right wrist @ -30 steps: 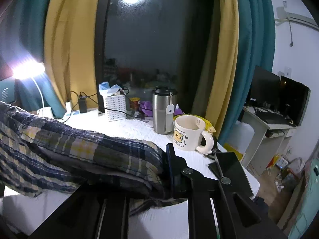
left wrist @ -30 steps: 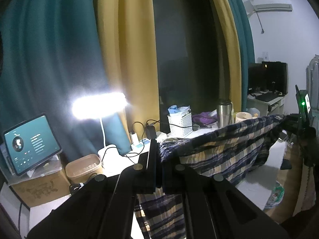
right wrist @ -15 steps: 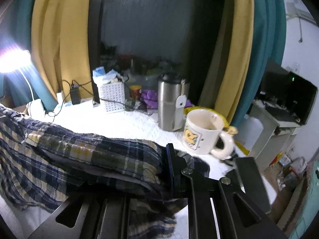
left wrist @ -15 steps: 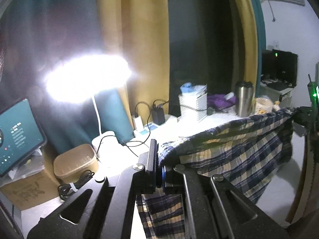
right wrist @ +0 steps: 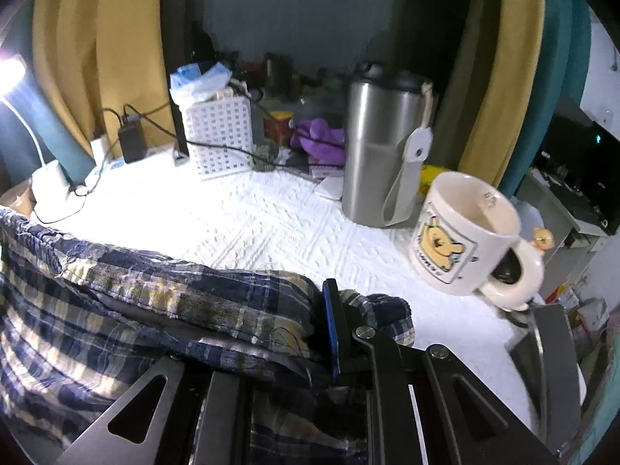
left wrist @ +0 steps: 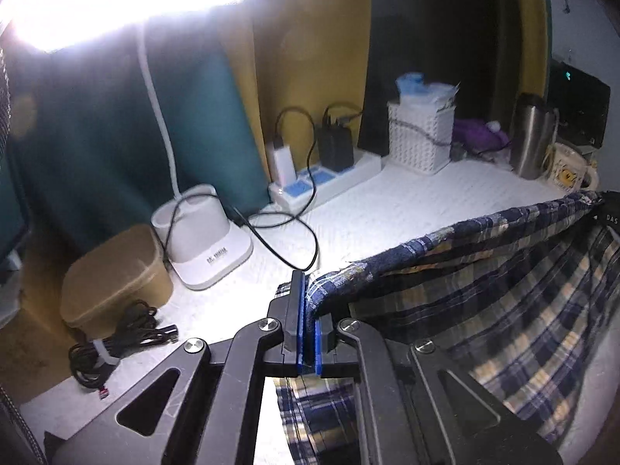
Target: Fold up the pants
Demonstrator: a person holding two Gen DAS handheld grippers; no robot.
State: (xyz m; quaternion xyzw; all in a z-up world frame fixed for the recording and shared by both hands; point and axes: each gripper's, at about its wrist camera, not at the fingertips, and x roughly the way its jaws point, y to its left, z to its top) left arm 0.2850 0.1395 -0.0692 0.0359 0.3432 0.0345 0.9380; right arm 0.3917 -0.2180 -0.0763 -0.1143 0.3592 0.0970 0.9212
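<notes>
We see the left hand-held gripper [left wrist: 308, 321] pinching one end of the top edge of the navy and cream plaid cotton pants [left wrist: 503, 294], and the right hand-held gripper [right wrist: 321, 333] clamped on the other end, so the edge stretches between them above the white textured table [right wrist: 248, 221] while the rest hangs below. Open table lies beyond the edge; further back stand a white lamp base [left wrist: 205, 240], a white lattice basket [right wrist: 221, 135], a steel tumbler [right wrist: 381, 155] and a cream bear mug [right wrist: 465, 236] near the right corner
</notes>
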